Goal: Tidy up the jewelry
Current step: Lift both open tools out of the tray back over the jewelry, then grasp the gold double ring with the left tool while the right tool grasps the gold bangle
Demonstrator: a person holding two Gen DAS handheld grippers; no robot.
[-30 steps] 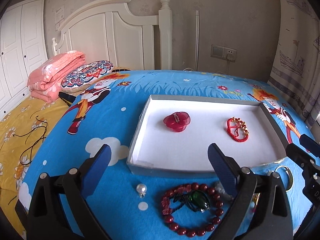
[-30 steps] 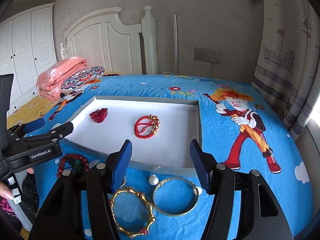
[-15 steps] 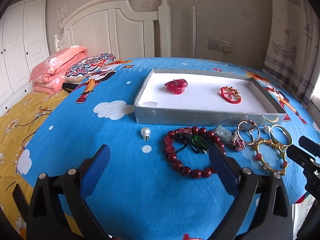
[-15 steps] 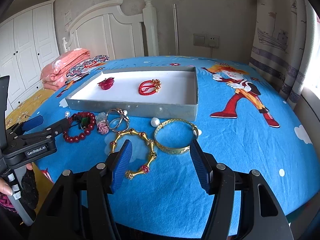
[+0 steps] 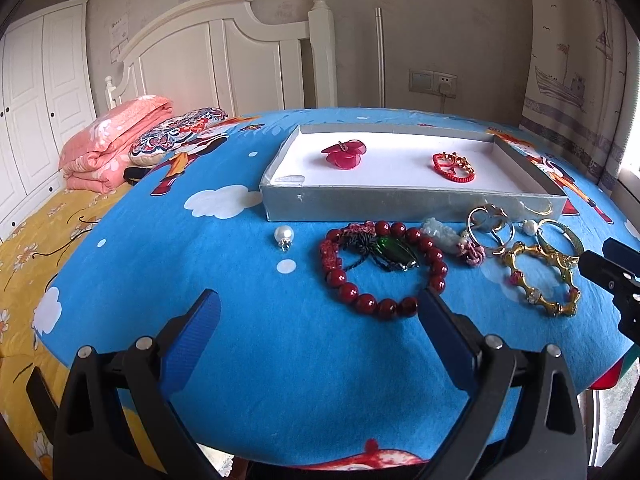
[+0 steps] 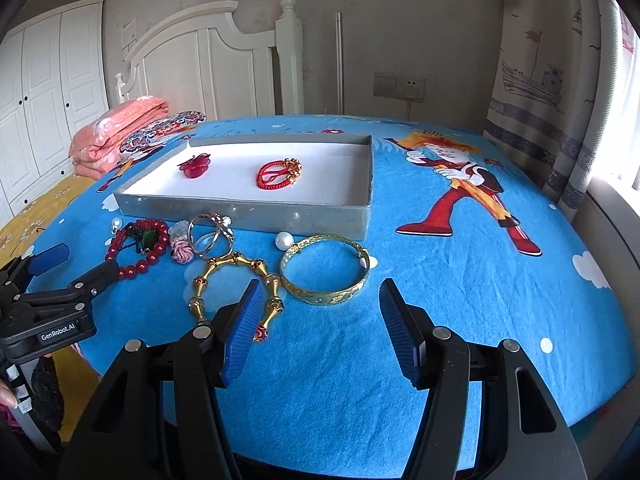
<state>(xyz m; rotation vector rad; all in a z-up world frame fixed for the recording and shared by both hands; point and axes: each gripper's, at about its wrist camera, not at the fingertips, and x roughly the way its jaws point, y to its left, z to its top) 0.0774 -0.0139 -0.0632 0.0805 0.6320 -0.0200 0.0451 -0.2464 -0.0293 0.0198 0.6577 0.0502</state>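
Two red pieces are lying inside the tray [image 6: 248, 210]; in front of it, a bead bracelet [image 5: 380, 268], gold bangle [image 6: 324, 270], linked gold bracelet [image 6: 236, 288] and two pearls are sitting on the surface [image 6: 460, 300], the smaller trinkets overlapping indistinctly. Left hand-held gripper [image 5: 320, 320] and right hand-held gripper [image 6: 318, 312] are both hanging released.

Glossy red bead bracelet [image 5: 384, 268], shiny gold bangle [image 6: 325, 275]

Showing black plastic arms on left gripper [image 5: 318, 322] and right gripper [image 6: 320, 320]; wearing ribbed blue pads [image 6: 242, 330] inside each finger; carrying round silver screws at the pivots; bearing white "GenRobot.AI" lettering on the left body; revealing a fingertip [image 6: 6, 394] beside a labelled grey handle.
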